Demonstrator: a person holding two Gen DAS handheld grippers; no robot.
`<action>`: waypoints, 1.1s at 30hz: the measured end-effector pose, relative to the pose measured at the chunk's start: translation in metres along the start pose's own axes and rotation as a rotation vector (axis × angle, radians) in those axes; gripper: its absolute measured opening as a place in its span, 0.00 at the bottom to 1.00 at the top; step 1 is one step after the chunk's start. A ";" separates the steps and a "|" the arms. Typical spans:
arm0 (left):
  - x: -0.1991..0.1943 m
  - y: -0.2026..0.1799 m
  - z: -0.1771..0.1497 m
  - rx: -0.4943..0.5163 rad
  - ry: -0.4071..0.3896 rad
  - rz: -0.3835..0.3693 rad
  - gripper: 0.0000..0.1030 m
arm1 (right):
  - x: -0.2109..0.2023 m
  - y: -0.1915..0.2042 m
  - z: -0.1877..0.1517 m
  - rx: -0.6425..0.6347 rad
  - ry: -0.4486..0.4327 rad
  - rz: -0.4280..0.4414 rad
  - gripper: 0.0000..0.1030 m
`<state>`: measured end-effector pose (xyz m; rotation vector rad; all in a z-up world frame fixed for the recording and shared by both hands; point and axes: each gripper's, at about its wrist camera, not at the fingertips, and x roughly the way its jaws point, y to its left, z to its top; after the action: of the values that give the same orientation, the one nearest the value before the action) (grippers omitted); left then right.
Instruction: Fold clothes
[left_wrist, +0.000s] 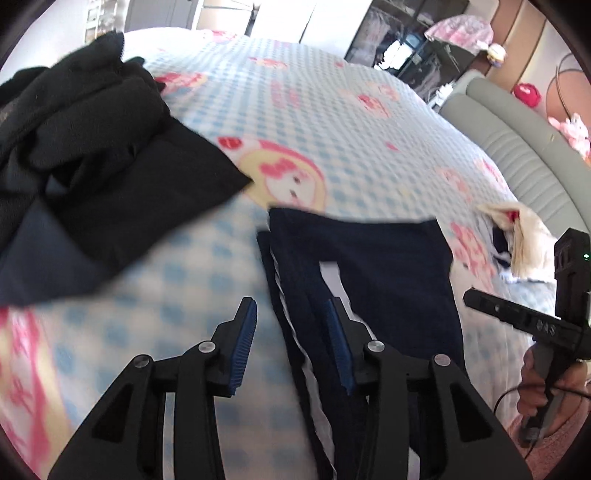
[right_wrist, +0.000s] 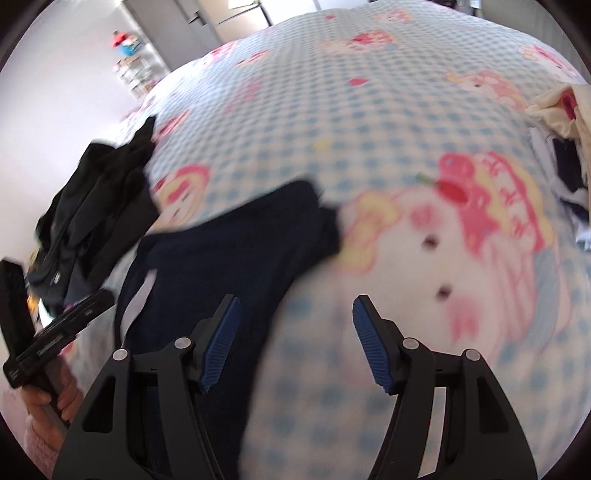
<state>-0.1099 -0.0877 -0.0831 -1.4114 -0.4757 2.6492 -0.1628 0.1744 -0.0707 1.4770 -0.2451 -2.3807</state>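
Note:
A dark navy garment (left_wrist: 388, 266) lies flat on the checked bed cover (left_wrist: 332, 110), with white trim along its left edge. My left gripper (left_wrist: 290, 302) hangs open just above that edge; its pads do not press on the cloth. In the right wrist view the same navy garment (right_wrist: 236, 251) lies to the left. My right gripper (right_wrist: 296, 299) stands open over the bed cover (right_wrist: 369, 110) with nothing between its fingers, its left finger over the garment's side. A hand holds each gripper.
A heap of black clothes (left_wrist: 85, 129) (right_wrist: 99, 192) lies at the left of the bed. A cream and dark pile (left_wrist: 517, 236) (right_wrist: 561, 107) sits at the right. A grey padded headboard (left_wrist: 498, 129) borders the bed, with shelves beyond.

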 end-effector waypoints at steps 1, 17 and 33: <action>0.000 -0.002 -0.006 -0.011 0.020 0.010 0.39 | -0.001 0.007 -0.011 -0.015 0.012 -0.005 0.63; -0.034 -0.048 -0.066 0.015 0.111 0.025 0.43 | -0.041 0.061 -0.107 -0.046 -0.019 -0.044 0.63; -0.022 -0.045 -0.064 -0.013 0.138 0.059 0.50 | -0.030 0.047 -0.129 -0.067 -0.020 -0.167 0.59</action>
<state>-0.0472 -0.0364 -0.0844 -1.6231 -0.4445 2.5736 -0.0265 0.1449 -0.0884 1.4963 -0.0483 -2.5083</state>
